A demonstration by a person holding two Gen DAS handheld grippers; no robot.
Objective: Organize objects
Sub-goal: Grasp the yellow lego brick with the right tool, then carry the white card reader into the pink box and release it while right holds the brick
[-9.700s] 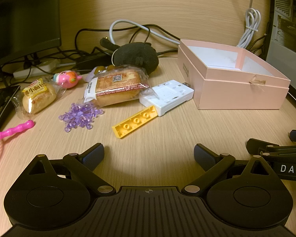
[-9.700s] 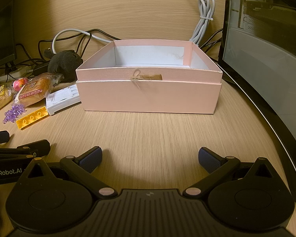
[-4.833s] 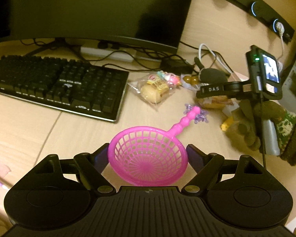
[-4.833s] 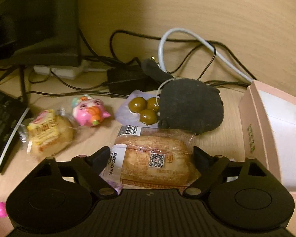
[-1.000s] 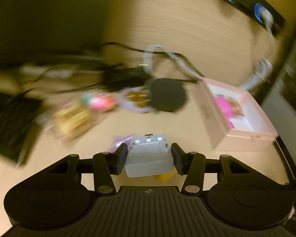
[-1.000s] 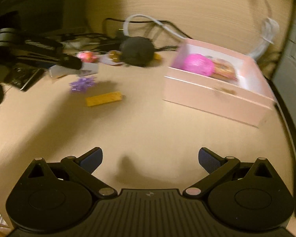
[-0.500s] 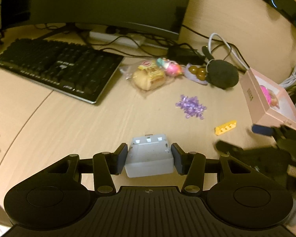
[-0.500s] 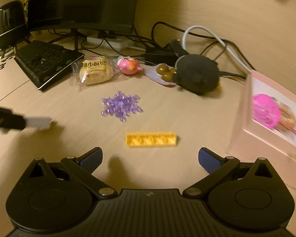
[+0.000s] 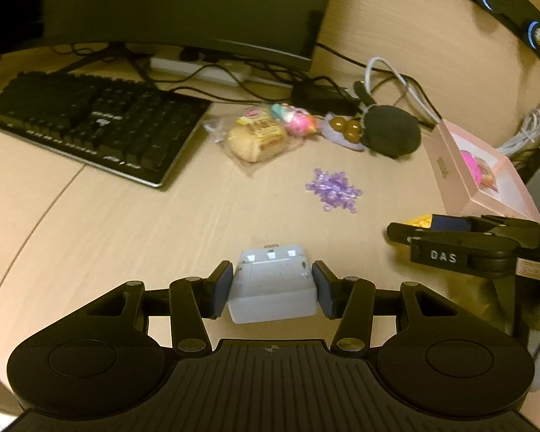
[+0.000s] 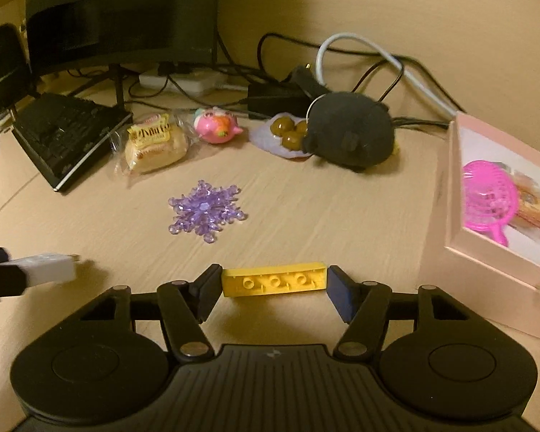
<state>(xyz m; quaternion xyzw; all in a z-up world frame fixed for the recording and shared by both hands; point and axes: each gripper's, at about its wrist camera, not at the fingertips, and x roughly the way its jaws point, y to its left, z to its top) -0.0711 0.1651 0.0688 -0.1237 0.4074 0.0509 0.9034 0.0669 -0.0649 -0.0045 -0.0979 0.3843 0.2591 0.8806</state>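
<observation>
**deskbot_fan:** Yellow plastic brick (image 10: 273,283) sat lengthwise between the fingers of your right gripper (image 10: 273,289), flat on the desk (image 10: 306,216) in front of the pink box (image 10: 446,216). Your jaws had just been closing in on it. The left pad looked right up against its end, but there was a thin sliver of gap at the right end, so I'd say it wasn't pinched yet. My guess: it's light and rigid with slick sides, so gripping it end to end could let it pivot or pop out. Squeezing across the short sides near the middle would've been safer.

**umi_tinkerer:** Agreed. Your left gripper (image 9: 271,289) was already clamped on the white charger (image 9: 271,286), pads flush on both sides and the thing held just above the table. Hard shell, boxy, probably light too, and flat sides make for an easy hold.

**deskbot_fan:** The box already held a pink strainer (image 10: 489,194) and a wrapped cake (image 10: 532,205). Further out, you had the purple snowflake (image 10: 207,210), a bagged bun (image 10: 156,147), a pink toy (image 10: 216,124), brown balls (image 10: 289,131) and a black plush (image 10: 349,133) waiting near the keyboard (image 10: 64,133).

**umi_tinkerer:** Snowflake looked fiddly, thin and maybe brittle.
</observation>
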